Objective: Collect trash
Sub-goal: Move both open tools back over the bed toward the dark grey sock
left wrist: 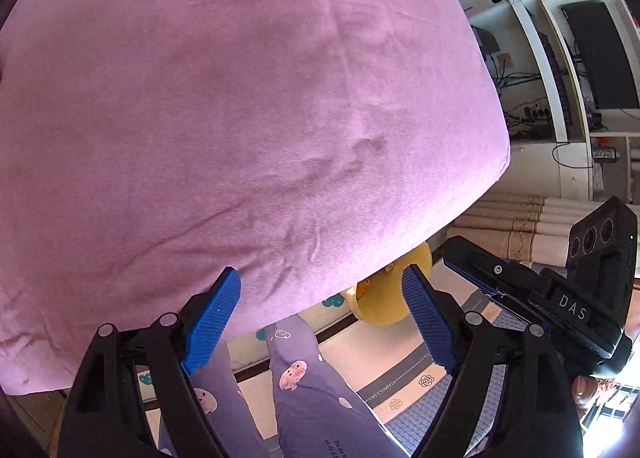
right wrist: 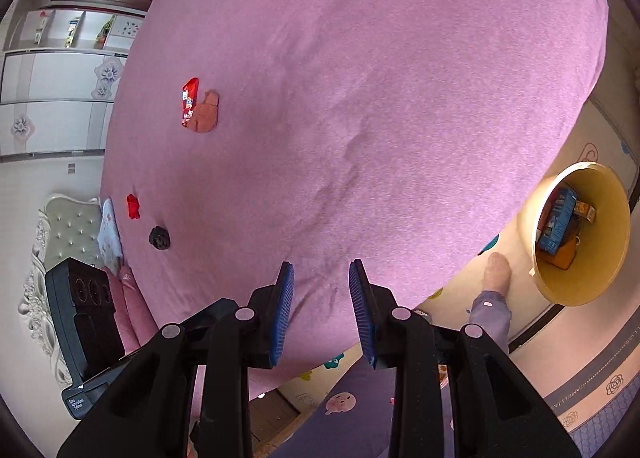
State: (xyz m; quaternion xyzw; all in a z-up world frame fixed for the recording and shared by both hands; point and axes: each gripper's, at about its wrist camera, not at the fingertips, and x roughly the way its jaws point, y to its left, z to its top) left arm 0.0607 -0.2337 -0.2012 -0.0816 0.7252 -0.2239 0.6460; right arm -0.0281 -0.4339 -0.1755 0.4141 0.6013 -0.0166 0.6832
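Both pairs of tongs are hanging over the near edge of a bed covered in a wrinkled pink-purple sheet (right wrist: 360, 78), tilted down toward it. The left tongs (left wrist: 322, 318) are standing wide apart with nothing between the blue pads; the right tongs (right wrist: 322, 310) are standing narrowly apart, also gripping nothing.

The trash is lying well away from them on the sheet: a red printed snack wrapper (right wrist: 189, 101) touching a crumpled brown paper piece (right wrist: 207, 114), and farther toward the bed's edge a small red scrap (right wrist: 133, 207) near a dark crumpled ball (right wrist: 159, 238). A round yellow plastic bin (right wrist: 600, 258) is sitting on the floor just beside the bed, probably so collected pieces need only a short carry; a blue box (right wrist: 558, 224) and other packaging are already lying inside it. With both tongs empty, the job looks partly done, and reaching for the remaining pieces seems to be the step in hand.
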